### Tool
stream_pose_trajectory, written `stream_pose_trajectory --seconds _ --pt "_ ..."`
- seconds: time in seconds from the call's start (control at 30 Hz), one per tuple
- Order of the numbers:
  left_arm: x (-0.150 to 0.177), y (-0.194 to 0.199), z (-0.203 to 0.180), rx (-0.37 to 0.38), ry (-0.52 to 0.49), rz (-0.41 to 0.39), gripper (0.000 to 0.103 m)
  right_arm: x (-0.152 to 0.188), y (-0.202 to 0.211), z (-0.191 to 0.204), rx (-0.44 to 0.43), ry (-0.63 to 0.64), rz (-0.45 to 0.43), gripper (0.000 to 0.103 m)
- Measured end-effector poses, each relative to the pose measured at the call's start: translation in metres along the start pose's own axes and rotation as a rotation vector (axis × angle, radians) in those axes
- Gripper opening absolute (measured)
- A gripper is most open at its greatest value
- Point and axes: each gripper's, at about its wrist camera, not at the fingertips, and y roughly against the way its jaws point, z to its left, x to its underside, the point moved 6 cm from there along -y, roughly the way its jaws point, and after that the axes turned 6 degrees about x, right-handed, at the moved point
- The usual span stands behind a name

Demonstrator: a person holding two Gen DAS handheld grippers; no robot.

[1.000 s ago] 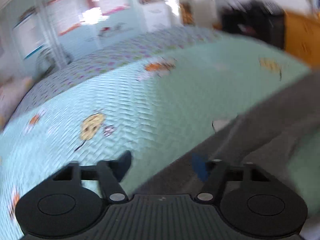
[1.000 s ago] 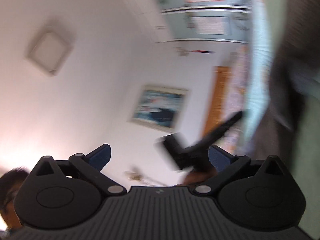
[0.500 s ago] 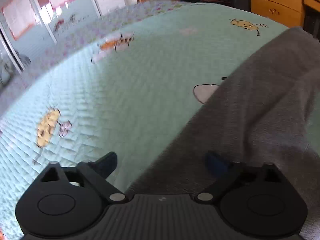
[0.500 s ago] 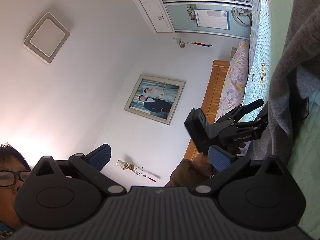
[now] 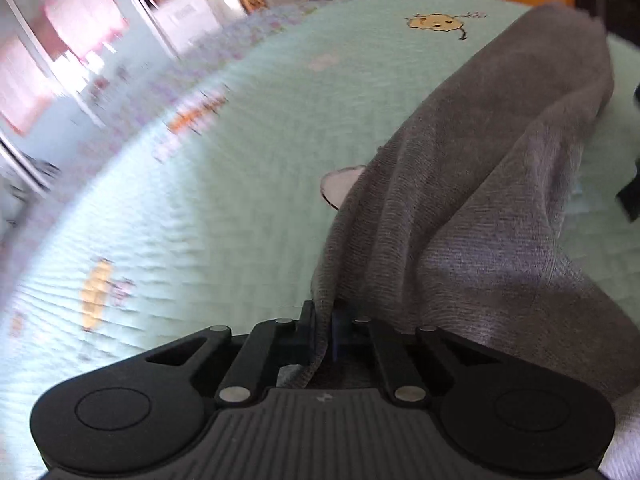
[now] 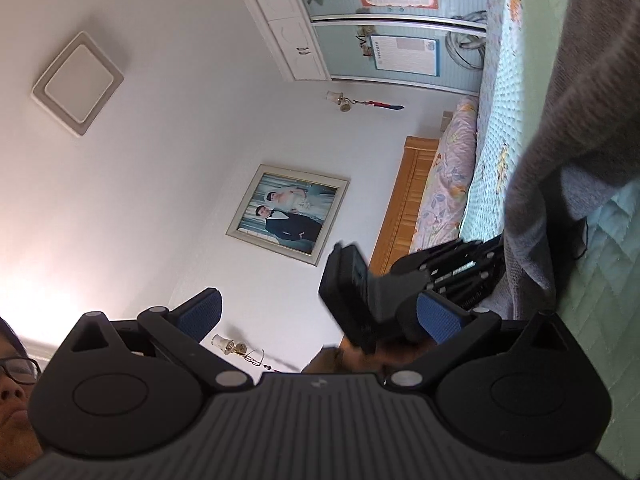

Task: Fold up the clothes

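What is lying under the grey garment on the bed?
Under the grey garment lies the mint quilted bedspread; a white cartoon print is half covered. The rest beneath is hidden.

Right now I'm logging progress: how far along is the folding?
Early. Done: the left gripper has shut on an edge of the grey garment. In hand: that edge lifts off the bedspread. Left: the right gripper is open, empty; no finished fold shows.
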Motion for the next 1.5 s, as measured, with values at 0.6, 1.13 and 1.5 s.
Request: stream_pose_trajectory --seconds 0.6,1.13,1.5 --pt "-0.007 -0.007 0.065 -0.113 0.268 -0.013 0.025 -0.010 0.010 0.003 -0.038 -0.031 -0.078 0.103" --pt "-0.218 -0.013 -0.066 0.156 -0.025 -0.114 0.066 0.067 -0.049 0.007 0.373 0.325 0.344 0.103" --pt "-0.358 -0.099 -0.237 0.464 -0.267 -0.126 0.058 0.080 -0.057 0.000 0.417 0.387 0.441 0.103"
